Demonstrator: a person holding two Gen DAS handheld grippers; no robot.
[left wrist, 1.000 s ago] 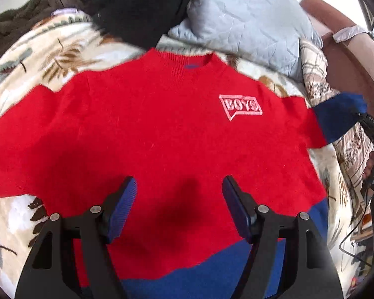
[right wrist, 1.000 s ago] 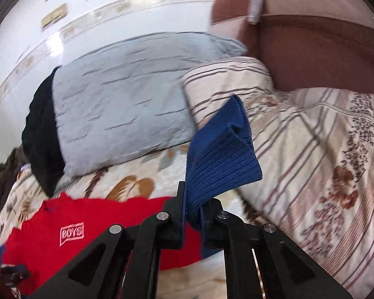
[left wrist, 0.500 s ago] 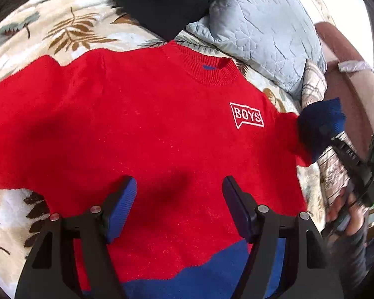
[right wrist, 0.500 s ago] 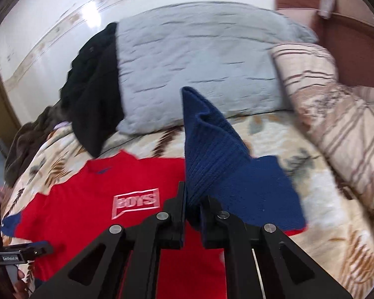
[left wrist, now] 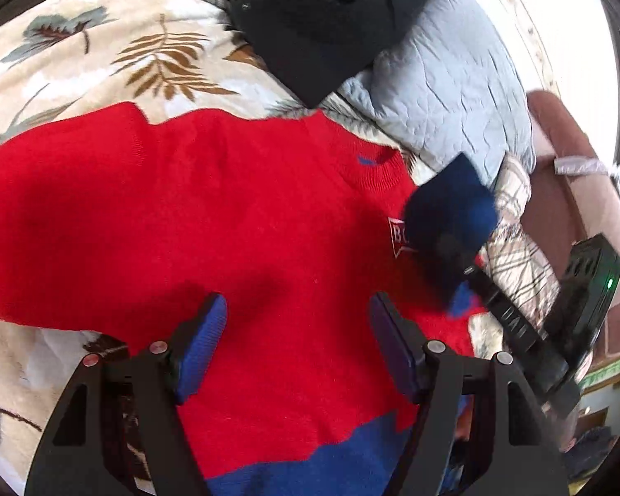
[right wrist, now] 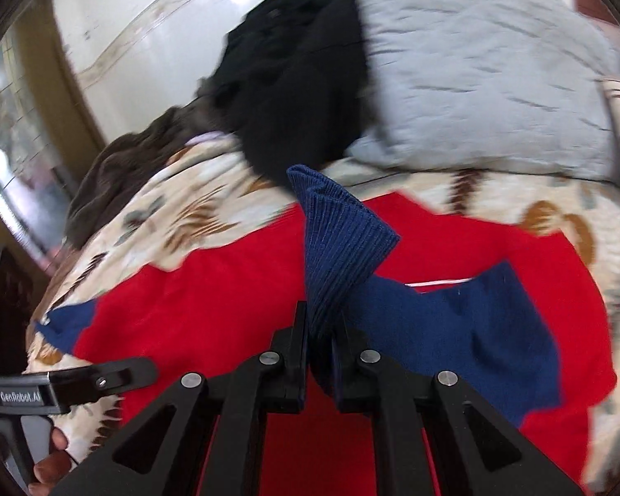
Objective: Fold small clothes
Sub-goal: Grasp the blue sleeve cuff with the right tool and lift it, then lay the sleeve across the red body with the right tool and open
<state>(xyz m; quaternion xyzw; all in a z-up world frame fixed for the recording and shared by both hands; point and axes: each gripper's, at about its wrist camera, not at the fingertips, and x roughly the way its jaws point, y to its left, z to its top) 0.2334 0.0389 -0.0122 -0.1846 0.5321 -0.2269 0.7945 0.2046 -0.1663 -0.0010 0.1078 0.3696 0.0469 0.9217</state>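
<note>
The red sweater lies spread flat, front up, on my leaf-print blanket, its neckline pointing toward the pillows and its blue hem band nearest me; I see no box, basket or other container anywhere around it. Past the collar a black garment is heaped partly over the pale blue quilted pillow, and a striped pillow sits just beside the sweater's right edge, with a brown headboard behind it. In the right wrist view a dark brown knitted throw bunches at the far left of the bed. My right gripper is pinched tight on the blue cuff of the right sleeve, the ribbed cuff standing up above the fingers, and the blue lower sleeve is draped across the red chest, covering most of the white logo. The other sleeve's blue cuff lies flat at the far left side. My left gripper hangs low over the sweater's lower body with its 2 blue-padded fingers spread wide, gripping nothing. From the left wrist view, my right gripper comes in from the right, tilted over the chest.
</note>
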